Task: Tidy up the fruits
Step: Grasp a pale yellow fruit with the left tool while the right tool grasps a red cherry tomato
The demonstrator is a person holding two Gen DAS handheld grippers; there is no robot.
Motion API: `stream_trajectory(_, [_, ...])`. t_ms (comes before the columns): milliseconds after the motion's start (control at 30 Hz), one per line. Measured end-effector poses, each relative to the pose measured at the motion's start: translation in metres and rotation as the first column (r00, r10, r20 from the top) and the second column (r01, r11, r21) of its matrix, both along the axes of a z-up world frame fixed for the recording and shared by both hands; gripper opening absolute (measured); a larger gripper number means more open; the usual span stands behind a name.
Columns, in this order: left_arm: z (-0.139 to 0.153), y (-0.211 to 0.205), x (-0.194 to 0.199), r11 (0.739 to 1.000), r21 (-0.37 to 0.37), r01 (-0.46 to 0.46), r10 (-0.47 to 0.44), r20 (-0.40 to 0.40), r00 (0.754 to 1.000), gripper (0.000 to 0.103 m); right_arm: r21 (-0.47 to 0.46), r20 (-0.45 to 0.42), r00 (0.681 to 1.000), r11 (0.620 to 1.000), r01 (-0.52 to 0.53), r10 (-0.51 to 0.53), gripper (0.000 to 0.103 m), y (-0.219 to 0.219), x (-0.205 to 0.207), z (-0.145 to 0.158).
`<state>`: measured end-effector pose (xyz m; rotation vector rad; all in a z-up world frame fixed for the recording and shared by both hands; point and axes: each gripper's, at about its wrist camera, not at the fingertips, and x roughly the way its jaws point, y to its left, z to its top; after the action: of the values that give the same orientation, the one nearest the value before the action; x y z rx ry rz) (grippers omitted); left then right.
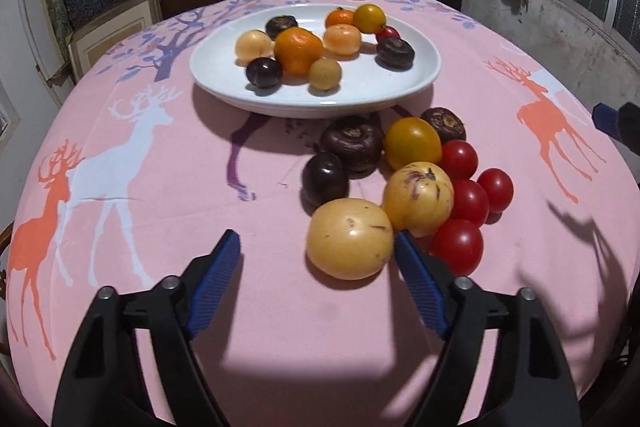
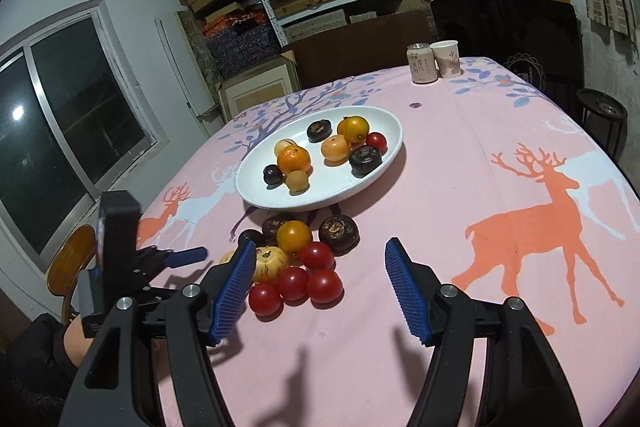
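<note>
The job looks about half done: the white plate [image 1: 400, 89] near the middle of the bench [image 1: 280, 327] already carries roughly ten fruits, while a loose heap of fruit lies just in front of it, toward the near edge. The left claw [image 1: 318, 247] hangs with its jaws apart at the heap's near side, its right finger touching or just beside the pale yellow fruit [image 1: 350, 238], which sits mostly between the ribbed blue pads [image 1: 214, 287]. The likely next move is closing gently on that smooth, rounded fruit and lifting it to the plate; its curved, waxy skin may slip. The right claw [image 2: 320, 285] is also spread wide, poised over the glossy red cherry tomatoes [image 2: 296, 281], gripping nothing. The dark, flattened fruits look rough and matte. A pink, deer-printed cloth covers the bench.
</note>
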<state>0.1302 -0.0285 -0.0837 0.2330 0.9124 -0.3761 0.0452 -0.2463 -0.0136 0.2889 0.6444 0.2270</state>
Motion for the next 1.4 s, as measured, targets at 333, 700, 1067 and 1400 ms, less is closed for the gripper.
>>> stream_trajectory(333, [0.012,-0.004,-0.012,0.999,-0.046,0.028,-0.027,0.018,0.999,0.042,-0.088,-0.120,0.992,0.995,-0.044,0.033,0.068,0.012,0.007,-0.020])
stream_trajectory(700, [0.028,0.017,-0.037,0.993,-0.116,0.017,-0.013,0.041,0.999,0.043,-0.315,-0.206,0.977,0.941,-0.121,0.057,0.049,0.055,0.033,-0.049])
stream_trajectory(1067, [0.021,0.015,-0.036,0.992,-0.124,0.026,-0.024,0.020,1.000,0.043,-0.136,-0.267,0.954,0.975,-0.177,0.136,0.046,0.048,0.056,-0.060])
stream_trajectory(1400, [0.024,0.014,-0.039,0.992,-0.120,0.025,-0.022,0.030,0.999,0.043,-0.243,-0.272,0.954,0.949,-0.199,0.131,0.039,0.049,0.049,-0.062])
